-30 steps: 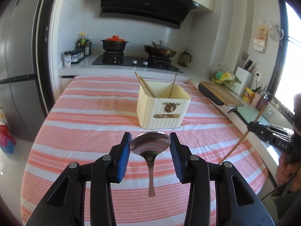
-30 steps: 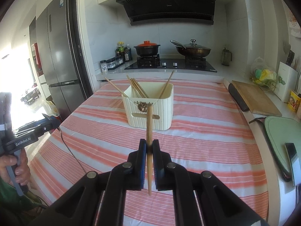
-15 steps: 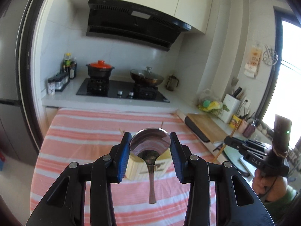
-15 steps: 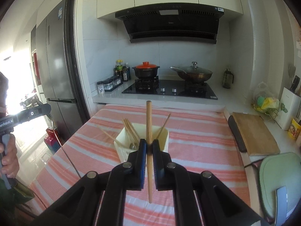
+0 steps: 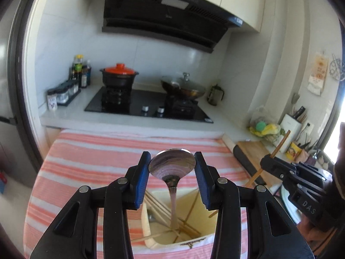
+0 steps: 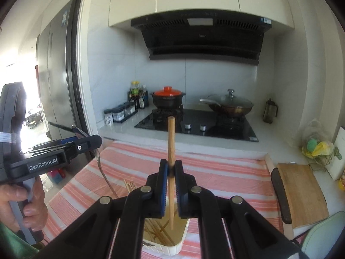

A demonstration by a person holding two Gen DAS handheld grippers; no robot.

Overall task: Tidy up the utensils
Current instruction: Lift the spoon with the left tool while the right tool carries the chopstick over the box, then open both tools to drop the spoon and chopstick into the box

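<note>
Both grippers now sit above the utensil box — earlier it stood ahead of them. The spoon handle and chopstick lower end now hang over its open top — formerly over the striped cloth.

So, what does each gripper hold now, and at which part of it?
The left gripper holds a metal spoon by its bowl, handle hanging down. The right gripper is shut on a wooden chopstick around mid-length, upright over the box.

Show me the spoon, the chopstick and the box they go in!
spoon [image 5: 172, 165], left wrist view, on its shiny bowl
chopstick [image 6: 171, 138], right wrist view, on its upper shaft
utensil box [image 5: 145, 222], left wrist view, on its left wall
</note>
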